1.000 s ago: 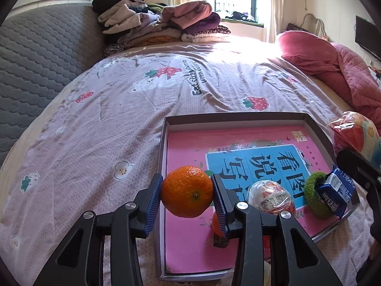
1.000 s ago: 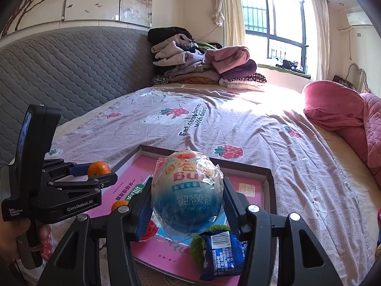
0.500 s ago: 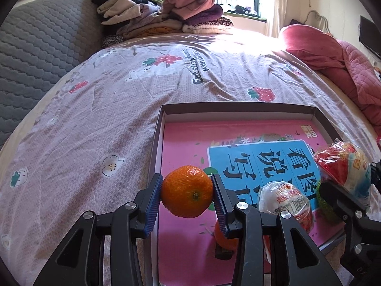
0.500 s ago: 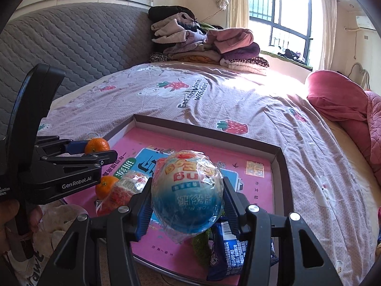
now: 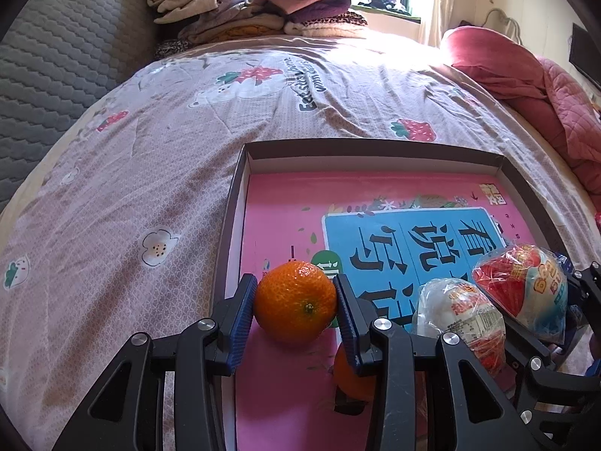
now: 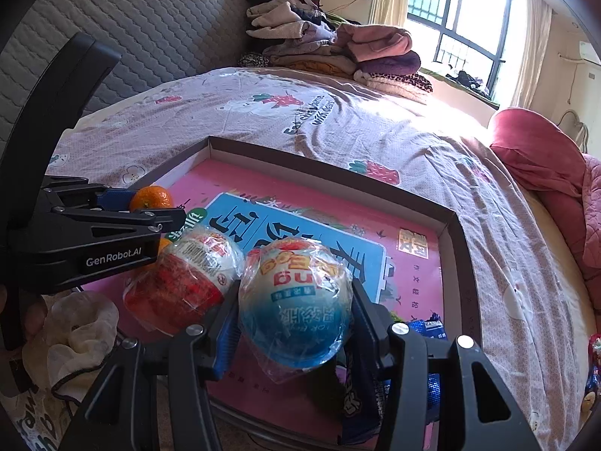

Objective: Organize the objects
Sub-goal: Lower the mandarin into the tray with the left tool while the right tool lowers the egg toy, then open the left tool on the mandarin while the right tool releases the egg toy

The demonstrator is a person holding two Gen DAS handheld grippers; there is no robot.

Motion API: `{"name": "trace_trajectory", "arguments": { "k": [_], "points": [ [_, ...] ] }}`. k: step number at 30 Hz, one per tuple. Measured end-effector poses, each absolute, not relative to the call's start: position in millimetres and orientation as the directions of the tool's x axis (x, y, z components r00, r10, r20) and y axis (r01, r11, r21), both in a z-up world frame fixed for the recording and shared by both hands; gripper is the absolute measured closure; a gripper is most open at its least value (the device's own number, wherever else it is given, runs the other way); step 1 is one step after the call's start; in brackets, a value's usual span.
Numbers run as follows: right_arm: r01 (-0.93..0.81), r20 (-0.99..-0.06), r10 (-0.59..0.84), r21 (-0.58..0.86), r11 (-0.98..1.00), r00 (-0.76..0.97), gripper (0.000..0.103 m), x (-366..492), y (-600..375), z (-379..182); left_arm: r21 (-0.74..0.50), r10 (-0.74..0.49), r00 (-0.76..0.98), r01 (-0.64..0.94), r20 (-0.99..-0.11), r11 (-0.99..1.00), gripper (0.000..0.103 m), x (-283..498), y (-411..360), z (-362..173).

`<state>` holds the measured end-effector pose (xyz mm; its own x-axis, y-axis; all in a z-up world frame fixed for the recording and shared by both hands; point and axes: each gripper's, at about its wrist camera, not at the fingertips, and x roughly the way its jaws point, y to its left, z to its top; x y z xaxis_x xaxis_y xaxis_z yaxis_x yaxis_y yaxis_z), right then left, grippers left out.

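Observation:
My left gripper [image 5: 296, 302] is shut on an orange mandarin [image 5: 295, 302], held low over the near left corner of a shallow cardboard box [image 5: 240, 173] with a pink and blue printed floor. A second mandarin [image 5: 351, 377] lies in the box just below the right finger. My right gripper [image 6: 296, 315] is shut on a blue and white wrapped egg-shaped snack [image 6: 296, 300], low over the box's near edge. A red and white wrapped egg snack [image 6: 191, 274] lies in the box beside it. A blue snack packet [image 6: 357, 394] sits under the right gripper, partly hidden.
The box [image 6: 450, 225] rests on a bed with a pink strawberry-print sheet [image 5: 131, 150]. A pile of folded clothes [image 5: 255, 11] lies at the far end, a pink quilt [image 5: 526, 75] at the right, a grey padded headboard [image 6: 131, 37] at the left. A white plastic bag [image 6: 75, 330] lies near the box's near left corner.
Both grippers have come down toward the box with their loads still gripped. The blue egg snack now hangs right next to the red egg snack.

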<state>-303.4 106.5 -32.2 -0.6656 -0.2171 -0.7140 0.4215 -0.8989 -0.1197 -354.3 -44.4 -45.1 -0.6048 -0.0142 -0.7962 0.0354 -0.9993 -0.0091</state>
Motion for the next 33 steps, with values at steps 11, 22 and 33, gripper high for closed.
{"name": "trace_trajectory", "arguments": {
  "k": [11, 22, 33],
  "points": [
    [0.428, -0.72, -0.188, -0.166, -0.888, -0.668, 0.05, -304.2, 101.9, -35.2, -0.012, -0.016, -0.594, 0.043, -0.805, -0.999, 0.06, -353.6, -44.9, -45.8],
    [0.432, -0.727, -0.164, -0.198, -0.88, -0.667, 0.05, -302.7, 99.2, -35.7, -0.02, -0.008, -0.579, 0.042, -0.815, -0.999, 0.06, -352.0, -45.8, -43.5],
    [0.423, -0.725, -0.156, -0.2, -0.884, -0.67, 0.05, -301.4, 101.3, -28.3, -0.002, -0.019, -0.573, 0.036, -0.819, -0.999, 0.042, -346.1, -44.0, -36.6]
  ]
}}
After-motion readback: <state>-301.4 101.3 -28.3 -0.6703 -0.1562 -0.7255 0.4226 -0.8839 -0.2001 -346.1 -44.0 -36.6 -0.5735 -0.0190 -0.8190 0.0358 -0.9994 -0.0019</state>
